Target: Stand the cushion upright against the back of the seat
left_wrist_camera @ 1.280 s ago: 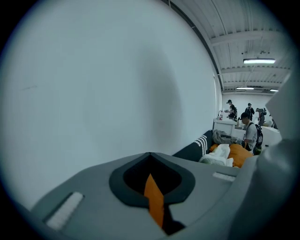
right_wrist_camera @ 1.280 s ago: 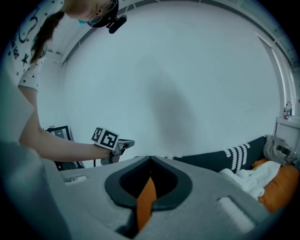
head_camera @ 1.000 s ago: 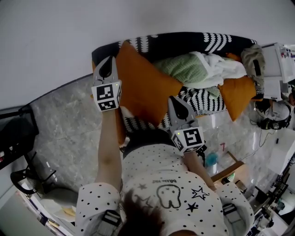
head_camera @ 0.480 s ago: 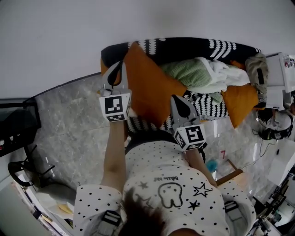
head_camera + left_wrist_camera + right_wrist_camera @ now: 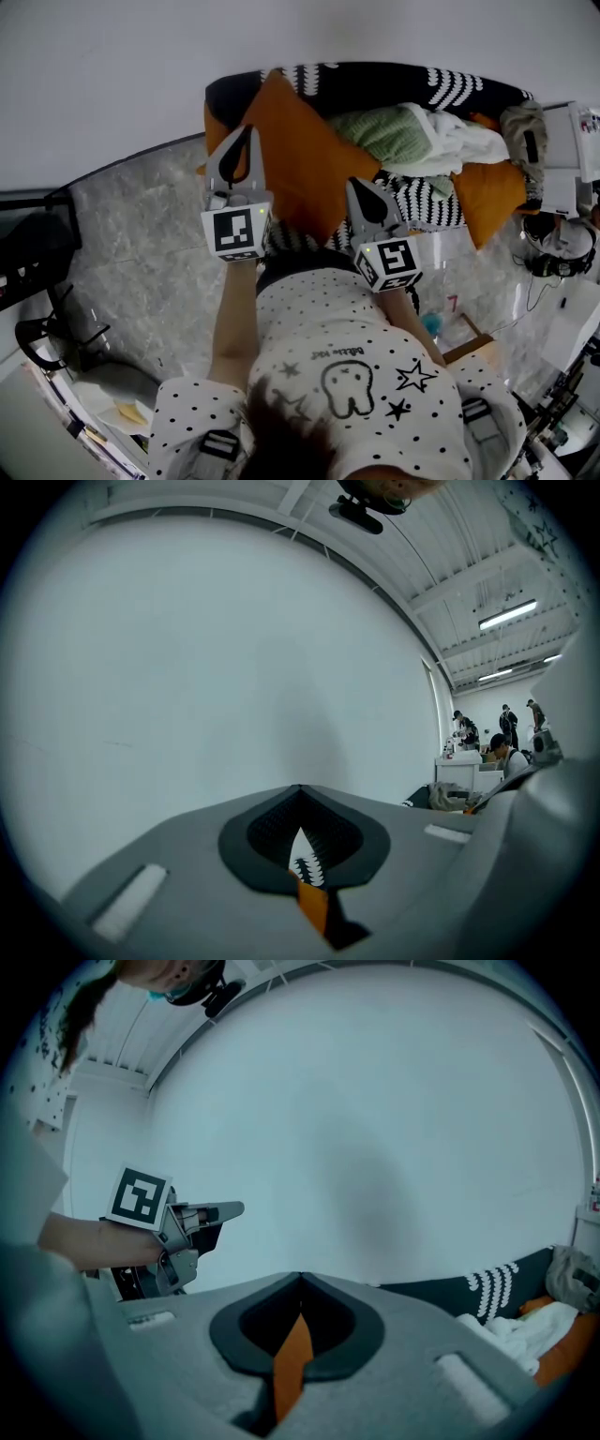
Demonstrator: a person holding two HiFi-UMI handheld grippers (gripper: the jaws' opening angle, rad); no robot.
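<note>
You raised your left gripper [image 5: 246, 131], tilting the orange cushion [image 5: 300, 159] up toward the sofa [image 5: 375, 82] back; it and your right gripper [image 5: 360, 185] each stayed clenched on cushion fabric.

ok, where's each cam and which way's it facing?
Head view: on the person's head, steeply down onto sofa, orange cushion; shirt, forearms, left gripper, right gripper show.
Left gripper view: on left gripper, facing white wall; jaws pinch orange cushion.
Right gripper view: on right gripper, facing wall, sofa; jaws pinch orange cushion.
Shared: left gripper, in head and right gripper views.
</note>
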